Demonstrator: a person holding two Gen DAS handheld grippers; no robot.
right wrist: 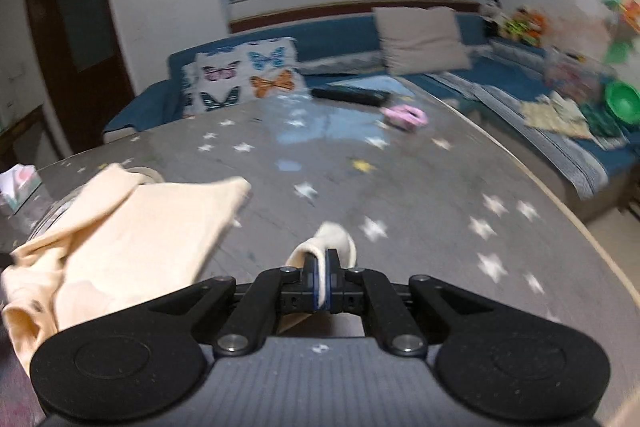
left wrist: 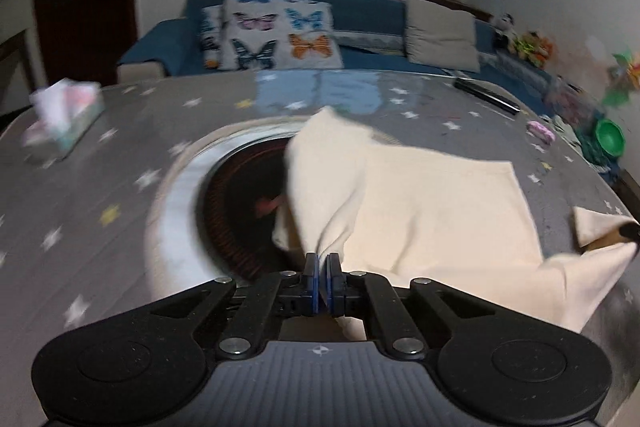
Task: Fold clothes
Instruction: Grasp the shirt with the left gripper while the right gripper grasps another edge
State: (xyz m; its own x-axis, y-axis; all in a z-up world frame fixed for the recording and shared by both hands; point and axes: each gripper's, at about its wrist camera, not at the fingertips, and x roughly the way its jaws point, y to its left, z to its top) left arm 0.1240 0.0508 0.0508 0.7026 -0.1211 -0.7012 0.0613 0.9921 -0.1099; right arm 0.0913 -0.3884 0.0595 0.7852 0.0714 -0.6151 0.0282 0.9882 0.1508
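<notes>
A cream-coloured garment [left wrist: 432,203] lies half lifted on the grey star-patterned tablecloth [left wrist: 100,195]. My left gripper [left wrist: 322,261] is shut on a bunched edge of it, and the cloth rises in folds from the jaws. In the right wrist view the same garment [right wrist: 136,223] spreads at the left, partly crumpled. My right gripper [right wrist: 322,259] is shut on another corner of it, which curls over the fingertips. The tip of the right gripper [left wrist: 628,231] shows at the far right of the left wrist view, holding that corner.
A round dark burner recess [left wrist: 244,211] sits in the table under the garment. A tissue box [left wrist: 64,123] stands at the left, a black remote [right wrist: 348,95] and a pink object [right wrist: 404,117] at the far side. A blue sofa [left wrist: 360,27] with cushions lies beyond.
</notes>
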